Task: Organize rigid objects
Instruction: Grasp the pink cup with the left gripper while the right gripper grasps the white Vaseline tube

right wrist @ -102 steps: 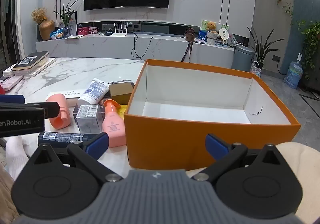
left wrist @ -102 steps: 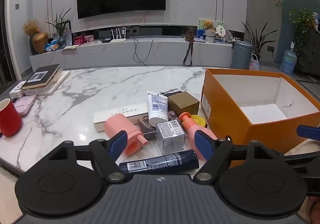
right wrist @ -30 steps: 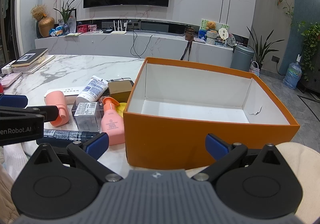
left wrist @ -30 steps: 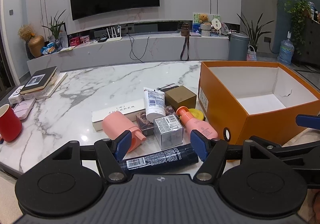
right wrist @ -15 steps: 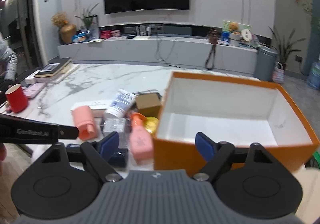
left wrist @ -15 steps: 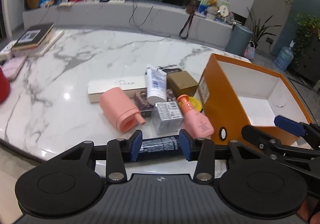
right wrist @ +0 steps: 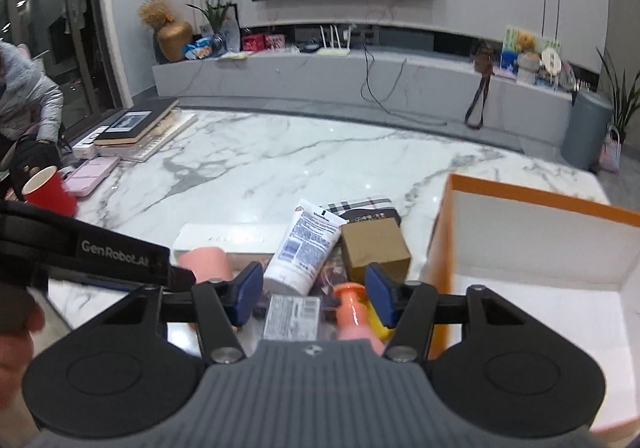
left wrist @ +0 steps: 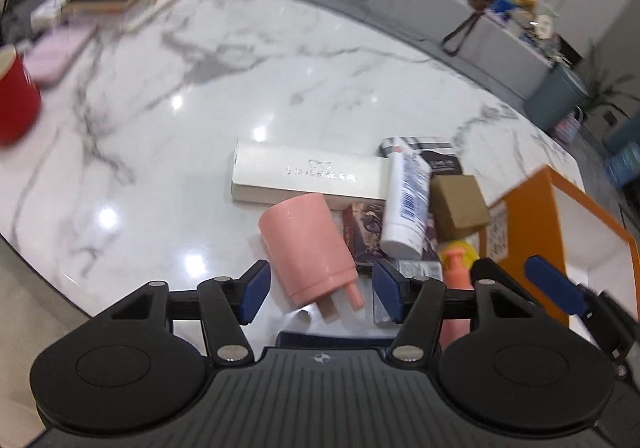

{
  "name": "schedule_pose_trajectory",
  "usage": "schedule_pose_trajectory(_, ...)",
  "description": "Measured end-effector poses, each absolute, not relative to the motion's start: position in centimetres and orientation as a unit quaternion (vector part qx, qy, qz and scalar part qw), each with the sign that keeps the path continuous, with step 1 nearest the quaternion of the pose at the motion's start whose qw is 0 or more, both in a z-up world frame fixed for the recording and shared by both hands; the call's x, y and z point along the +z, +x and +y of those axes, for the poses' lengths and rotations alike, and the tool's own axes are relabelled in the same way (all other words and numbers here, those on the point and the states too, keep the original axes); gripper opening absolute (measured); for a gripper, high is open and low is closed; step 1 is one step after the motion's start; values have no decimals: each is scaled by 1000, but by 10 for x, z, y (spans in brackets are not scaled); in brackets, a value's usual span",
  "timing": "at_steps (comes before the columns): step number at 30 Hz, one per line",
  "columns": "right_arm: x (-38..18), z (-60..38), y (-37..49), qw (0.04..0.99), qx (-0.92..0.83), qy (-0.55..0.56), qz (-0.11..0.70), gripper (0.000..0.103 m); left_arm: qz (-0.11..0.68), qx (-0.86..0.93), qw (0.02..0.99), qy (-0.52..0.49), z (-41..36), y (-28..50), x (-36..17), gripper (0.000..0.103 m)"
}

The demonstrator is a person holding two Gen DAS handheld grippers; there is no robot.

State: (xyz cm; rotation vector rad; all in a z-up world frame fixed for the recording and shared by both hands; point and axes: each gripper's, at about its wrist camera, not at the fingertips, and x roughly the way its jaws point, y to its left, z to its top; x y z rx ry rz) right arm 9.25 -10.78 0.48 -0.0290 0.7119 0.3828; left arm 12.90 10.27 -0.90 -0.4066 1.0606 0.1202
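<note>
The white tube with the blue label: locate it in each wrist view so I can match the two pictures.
Left wrist view: the white tube lies right of centre, cap toward the camera, between the long white box and the brown box.
Right wrist view: the tube is at centre, just above the right gripper, cap toward the camera.
Shared landmark: the brown box, immediately right of the tube in both.
</note>
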Motion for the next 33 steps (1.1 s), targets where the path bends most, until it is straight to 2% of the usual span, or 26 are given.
schedule_pose_trajectory(4, -13, -95, 121, 908, 176, 6, 380, 50, 515, 94, 825, -212, 110, 147, -27, 70)
schedule_pose_trajectory(9, -32, -92, 152, 895, 168, 42, 411, 49, 518, 89, 813, -251, 121, 159, -45, 68)
schedule_pose_trajectory(11, -39, -94, 164, 888, 166, 65, 424, 45, 519, 81, 810, -261, 124, 162, -49, 68)
schedule_pose_trajectory(16, -53, -94, 182, 874, 174, 122, 436, 44, 516, 63, 812, -263, 127, 168, -55, 68)
schedule_pose_trajectory(21, -64, -90, 189, 855, 201, 150, 454, 45, 512, 51, 831, -212, 126, 170, -53, 67)
schedule_pose_trajectory(27, -62, -86, 186, 860, 213, 124, 447, 43, 513, 40, 849, -118, 108, 170, -48, 69)
schedule_pose_trajectory(33, -61, -90, 182, 861, 217, 112, 445, 44, 536, 55, 838, -80, 103, 170, -60, 70)
